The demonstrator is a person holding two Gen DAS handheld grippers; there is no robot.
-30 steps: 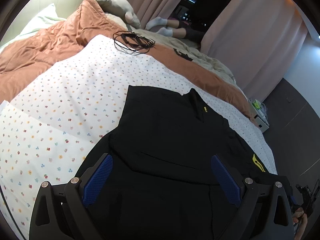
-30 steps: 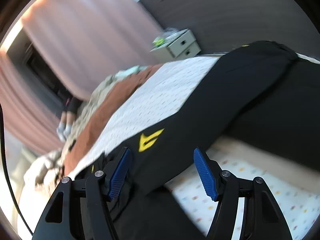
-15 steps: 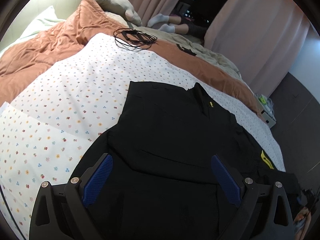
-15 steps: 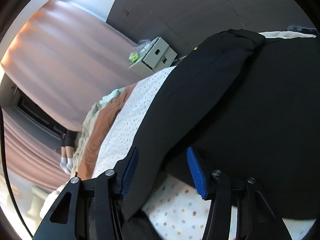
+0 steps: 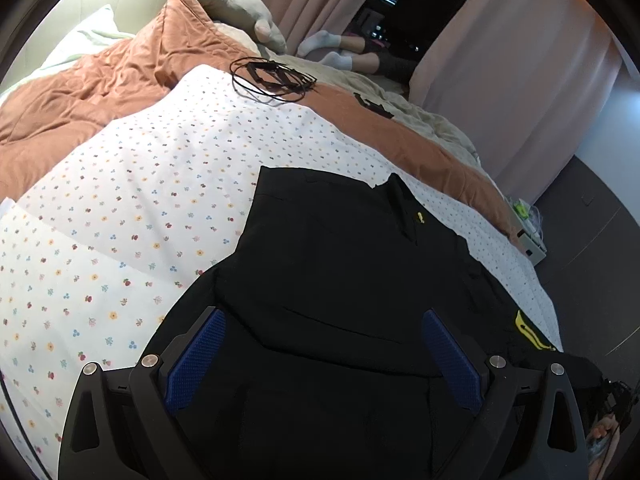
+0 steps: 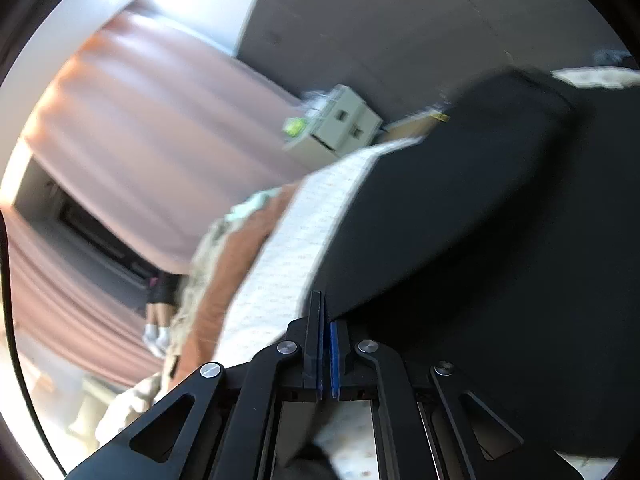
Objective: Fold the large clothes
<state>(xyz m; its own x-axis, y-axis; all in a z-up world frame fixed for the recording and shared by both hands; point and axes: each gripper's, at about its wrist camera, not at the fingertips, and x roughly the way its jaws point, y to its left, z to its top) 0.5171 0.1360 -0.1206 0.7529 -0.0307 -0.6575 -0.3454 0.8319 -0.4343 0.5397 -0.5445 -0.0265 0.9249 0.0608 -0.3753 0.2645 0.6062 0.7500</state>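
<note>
A large black garment point(image 5: 344, 264) with yellow marks lies spread on the floral sheet point(image 5: 132, 208) of a bed. My left gripper point(image 5: 324, 344) is open and hovers over the garment's near part, its blue pads wide apart. My right gripper point(image 6: 325, 320) is shut, its blue pads pressed together on the edge of the black garment point(image 6: 480, 240), which fills the right of the blurred right wrist view.
An orange quilt point(image 5: 80, 92) and pillows lie at the bed's far side. A coil of black cable point(image 5: 272, 78) rests on the quilt. A person's socked feet point(image 5: 332, 52) lie by the pink curtains. A small grey drawer unit point(image 6: 340, 120) stands beside the bed.
My right gripper has closed from wide open onto the garment's edge and the view has swung. The left gripper has stayed open, shifting only slightly over the garment.
</note>
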